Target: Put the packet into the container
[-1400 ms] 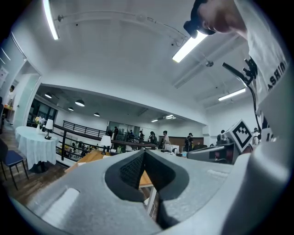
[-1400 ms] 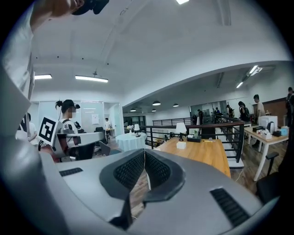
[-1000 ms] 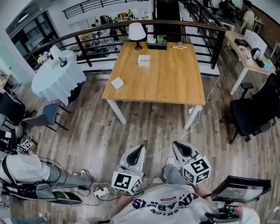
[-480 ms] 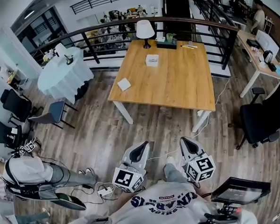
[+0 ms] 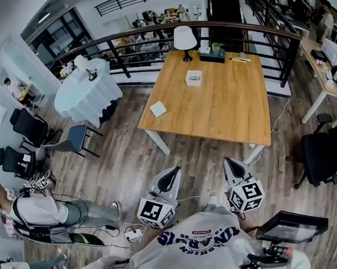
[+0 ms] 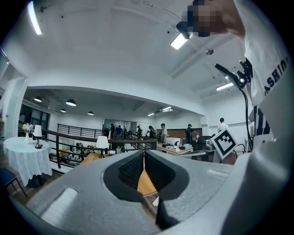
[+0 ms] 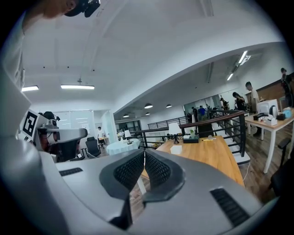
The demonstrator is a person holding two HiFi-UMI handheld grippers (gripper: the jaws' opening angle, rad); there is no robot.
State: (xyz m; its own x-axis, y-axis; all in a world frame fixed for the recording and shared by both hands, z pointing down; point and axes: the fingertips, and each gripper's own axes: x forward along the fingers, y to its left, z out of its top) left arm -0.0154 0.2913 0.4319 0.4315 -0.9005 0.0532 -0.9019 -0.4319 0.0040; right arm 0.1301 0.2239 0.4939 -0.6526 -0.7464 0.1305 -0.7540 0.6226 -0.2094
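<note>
This is an open-plan office. A long black railing (image 5: 151, 35) borders a wood floor (image 5: 181, 153). I see a large wooden desk (image 5: 229, 102) with a lamp (image 5: 185, 38), black office chairs (image 5: 323, 157) and a round table with a white cloth (image 5: 81, 99). People (image 6: 163, 133) stand among further desks under strip lights (image 7: 77, 86).

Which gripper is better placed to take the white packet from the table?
Probably left. The packet lies near the table's left edge, more in line with the left gripper than the right gripper. Both are shut, empty and far from it.
</note>
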